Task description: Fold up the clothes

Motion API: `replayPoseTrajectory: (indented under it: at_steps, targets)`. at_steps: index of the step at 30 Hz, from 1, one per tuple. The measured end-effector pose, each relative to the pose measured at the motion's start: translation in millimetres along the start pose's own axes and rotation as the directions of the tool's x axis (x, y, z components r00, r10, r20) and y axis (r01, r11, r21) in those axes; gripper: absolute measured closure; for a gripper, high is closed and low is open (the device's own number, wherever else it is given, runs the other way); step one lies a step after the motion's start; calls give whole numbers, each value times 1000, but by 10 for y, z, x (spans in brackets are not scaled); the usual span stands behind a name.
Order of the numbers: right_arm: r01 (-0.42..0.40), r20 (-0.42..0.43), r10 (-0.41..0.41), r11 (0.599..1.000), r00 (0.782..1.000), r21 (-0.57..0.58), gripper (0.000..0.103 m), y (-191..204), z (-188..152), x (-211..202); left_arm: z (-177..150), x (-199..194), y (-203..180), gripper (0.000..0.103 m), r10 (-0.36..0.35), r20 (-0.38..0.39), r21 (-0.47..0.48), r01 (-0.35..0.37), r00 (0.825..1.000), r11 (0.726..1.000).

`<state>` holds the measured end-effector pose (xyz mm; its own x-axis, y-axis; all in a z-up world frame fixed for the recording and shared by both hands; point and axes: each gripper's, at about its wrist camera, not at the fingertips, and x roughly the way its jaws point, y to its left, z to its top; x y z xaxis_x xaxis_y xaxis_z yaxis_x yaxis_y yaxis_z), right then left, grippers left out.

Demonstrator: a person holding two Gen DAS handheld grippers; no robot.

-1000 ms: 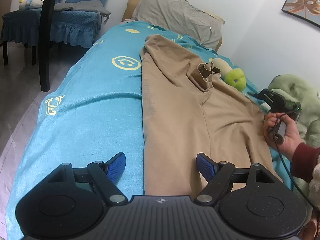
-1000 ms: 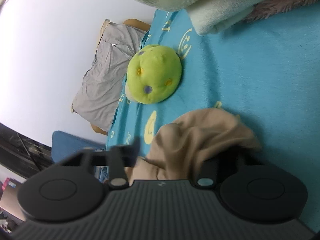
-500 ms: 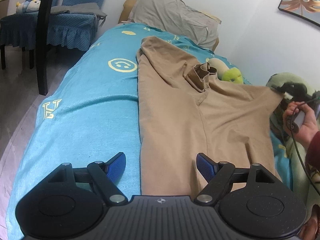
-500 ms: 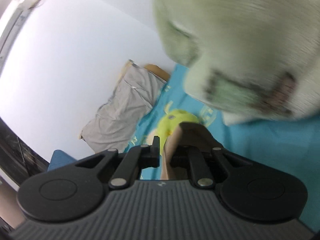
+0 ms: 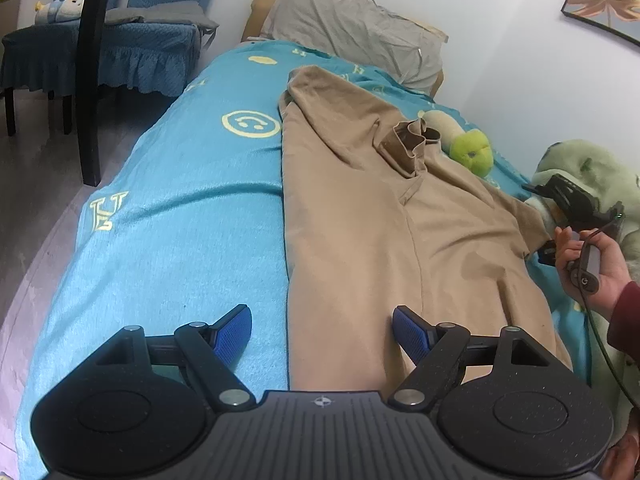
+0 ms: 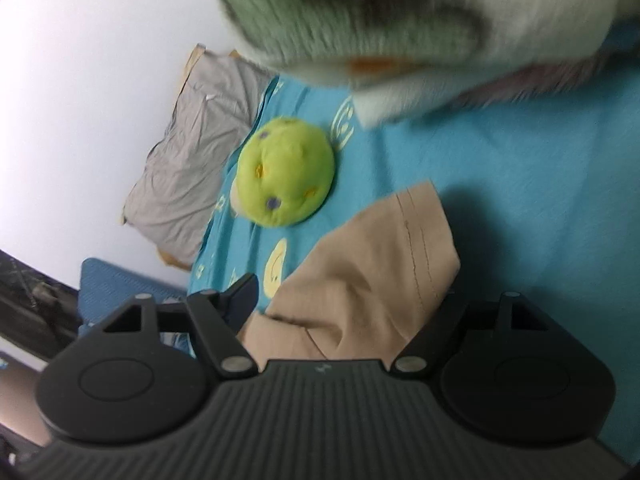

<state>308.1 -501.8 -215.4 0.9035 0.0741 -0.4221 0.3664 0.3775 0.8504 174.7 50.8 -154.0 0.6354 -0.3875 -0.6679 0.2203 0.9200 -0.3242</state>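
A tan shirt [image 5: 360, 220] lies lengthwise on the turquoise bed cover [image 5: 180, 208], collar [image 5: 412, 136] toward the pillow. My left gripper [image 5: 322, 332] hovers open over the shirt's near hem, blue pads [image 5: 232, 334] wide apart and holding nothing. The shirt's right sleeve [image 6: 368, 252] is spread out to the right and lies flat between the fingers of my right gripper [image 6: 344, 300], which is open. The sleeve hides its right fingertip. In the left wrist view a hand [image 5: 596, 268] holds that gripper at the sleeve's end.
A green plush ball [image 5: 472, 152] sits by the collar, and a large green plush toy [image 5: 592, 168] crowds the right edge near the wall. A grey pillow [image 5: 352, 28] lies at the bed's head. A blue-covered chair [image 5: 120, 48] and a dark post [image 5: 90, 80] stand left.
The right gripper closed on the bunched sleeve, pulled it up and outward, then lowered it and opened, leaving the sleeve spread flat. The left gripper has stayed open in place.
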Motion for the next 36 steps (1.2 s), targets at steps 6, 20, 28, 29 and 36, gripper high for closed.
replayPoseTrajectory:
  at_steps: [6,20,28,29,36]
  targets:
    - [-6,61,7,1000,998,-21,34,-99,58,198,-7,1,1,23,-3,10,11,3,1000,1000]
    - [169,319,-47,915,946,-366,98,913,-102,-99,31,-65,-88,24,-25,56,36,23,998,999]
    - [307,449,29,690,893,-656,98,1851,-743,-297,107,-191,-46,24,-17,110,29,14,994,999]
    - [301,434,54,645,900,-703,98,1988,-920,-273,121,-199,-28,24,-9,116,25,6,993,1000]
    - [128,165,71,362,984,-923,96,2395,-2387,261,164,-260,89,24,69,146,47,-76,987,996]
